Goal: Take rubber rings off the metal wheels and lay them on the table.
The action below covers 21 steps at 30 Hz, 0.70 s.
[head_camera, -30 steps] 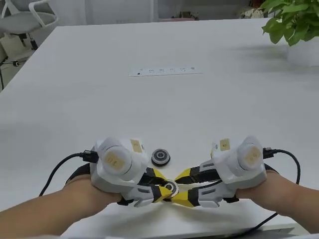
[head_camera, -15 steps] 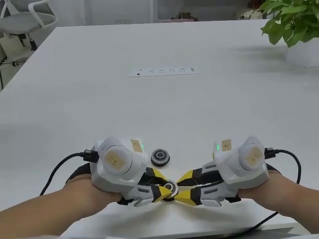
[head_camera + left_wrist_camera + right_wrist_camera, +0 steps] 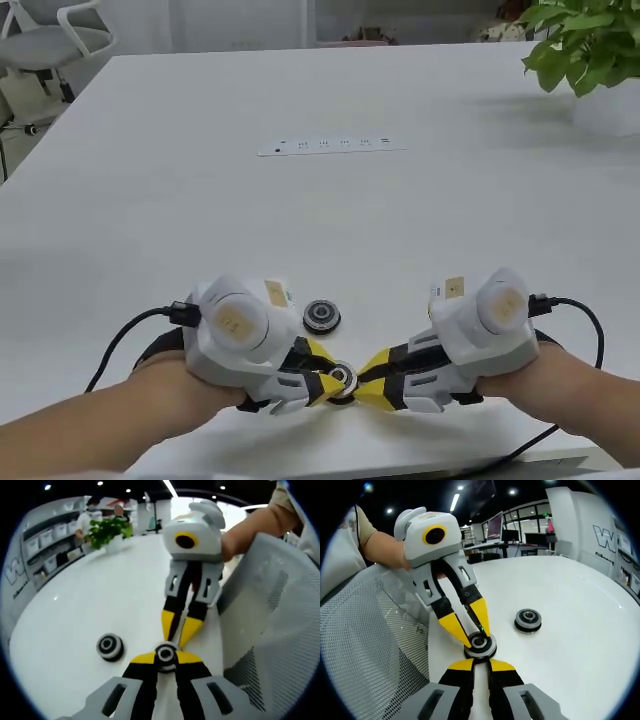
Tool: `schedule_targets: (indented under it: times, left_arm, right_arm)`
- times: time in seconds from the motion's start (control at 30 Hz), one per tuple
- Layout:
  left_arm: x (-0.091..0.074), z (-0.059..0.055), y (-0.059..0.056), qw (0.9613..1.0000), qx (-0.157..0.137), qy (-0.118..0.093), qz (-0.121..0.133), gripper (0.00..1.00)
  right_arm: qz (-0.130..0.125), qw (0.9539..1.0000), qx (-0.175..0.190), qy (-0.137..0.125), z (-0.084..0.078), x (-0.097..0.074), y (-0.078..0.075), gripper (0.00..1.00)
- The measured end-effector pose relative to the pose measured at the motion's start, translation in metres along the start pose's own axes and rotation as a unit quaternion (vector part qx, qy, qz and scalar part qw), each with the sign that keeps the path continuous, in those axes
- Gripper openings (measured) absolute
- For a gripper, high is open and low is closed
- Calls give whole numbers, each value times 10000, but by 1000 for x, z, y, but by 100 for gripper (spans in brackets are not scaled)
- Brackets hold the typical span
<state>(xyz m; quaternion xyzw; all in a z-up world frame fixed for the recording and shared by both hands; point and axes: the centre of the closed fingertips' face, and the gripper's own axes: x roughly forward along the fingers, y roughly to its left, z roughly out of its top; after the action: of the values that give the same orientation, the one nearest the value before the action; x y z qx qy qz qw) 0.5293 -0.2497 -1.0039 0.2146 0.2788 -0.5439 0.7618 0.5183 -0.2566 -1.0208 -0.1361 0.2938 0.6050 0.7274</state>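
A small metal wheel (image 3: 340,378) with a black rubber ring is held just above the white table (image 3: 320,220) near its front edge. My left gripper (image 3: 325,385) comes in from the left and is shut across the wheel (image 3: 166,655). From the right, my right gripper (image 3: 362,388) meets it, with its yellow jaws pinched on the ring at the wheel's rim (image 3: 480,645). A second wheel (image 3: 321,315) with its ring on lies flat on the table just beyond, and appears in the gripper views too (image 3: 110,646) (image 3: 528,620).
A flat socket strip (image 3: 332,145) is set into the table's middle. A potted plant (image 3: 585,45) stands at the far right corner. An office chair (image 3: 50,40) is past the far left edge. A mesh chair back (image 3: 270,630) is close behind the grippers.
The right gripper's jaws have drawn together on the wheel's edge. The left gripper and both wheels have stayed put.
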Motion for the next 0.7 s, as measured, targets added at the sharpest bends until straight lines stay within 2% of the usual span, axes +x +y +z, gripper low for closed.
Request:
schedule_targets:
  times: [0.23, 0.37, 0.5, 0.7]
  left_arm:
    - [0, 0, 1, 10000, 23, 23, 27, 13]
    - [0, 0, 1, 10000, 32, 36, 50, 13]
    - [0, 0, 1, 10000, 49, 59, 63, 12]
    - [0, 0, 1, 9999, 44, 65, 70, 12]
  right_arm:
    - [-5, 9999, 121, 64, -2, -1, 1, 1]
    - [-44, 9991, 426, 77, -3, -2, -1, 0]
    - [-15, 9971, 761, -30, -2, -4, -2, 0]
    - [40, 9867, 1596, -318, 1, -7, -5, 0]
